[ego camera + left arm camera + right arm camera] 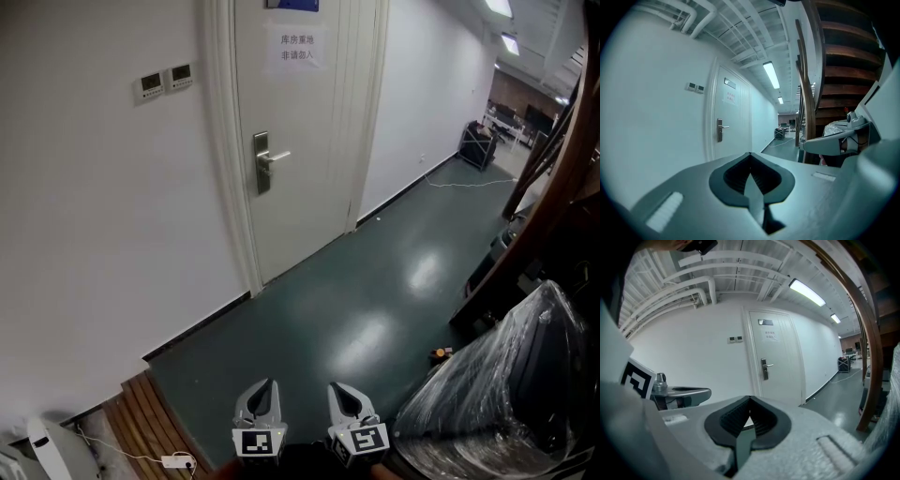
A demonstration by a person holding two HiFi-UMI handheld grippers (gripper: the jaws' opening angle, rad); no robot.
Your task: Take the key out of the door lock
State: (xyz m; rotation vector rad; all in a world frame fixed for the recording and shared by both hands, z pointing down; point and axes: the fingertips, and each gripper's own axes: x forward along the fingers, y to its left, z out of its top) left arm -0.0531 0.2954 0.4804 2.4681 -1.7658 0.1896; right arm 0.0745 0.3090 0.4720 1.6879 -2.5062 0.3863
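A white door (291,131) stands shut in the white wall, several steps ahead of me. Its metal lock plate with a lever handle (263,161) is on the door's left side; the same lock plate (720,130) (764,368) shows small in both gripper views. The key is too small to make out. My left gripper (262,392) and right gripper (343,391) are held low at the bottom of the head view, far from the door. Both are shut with nothing between the jaws.
Two wall control panels (165,81) hang left of the door, and a paper notice (295,51) is on it. A plastic-wrapped object (506,384) sits close on my right under a dark wooden staircase (843,56). A power strip (176,461) lies by wooden slats at lower left.
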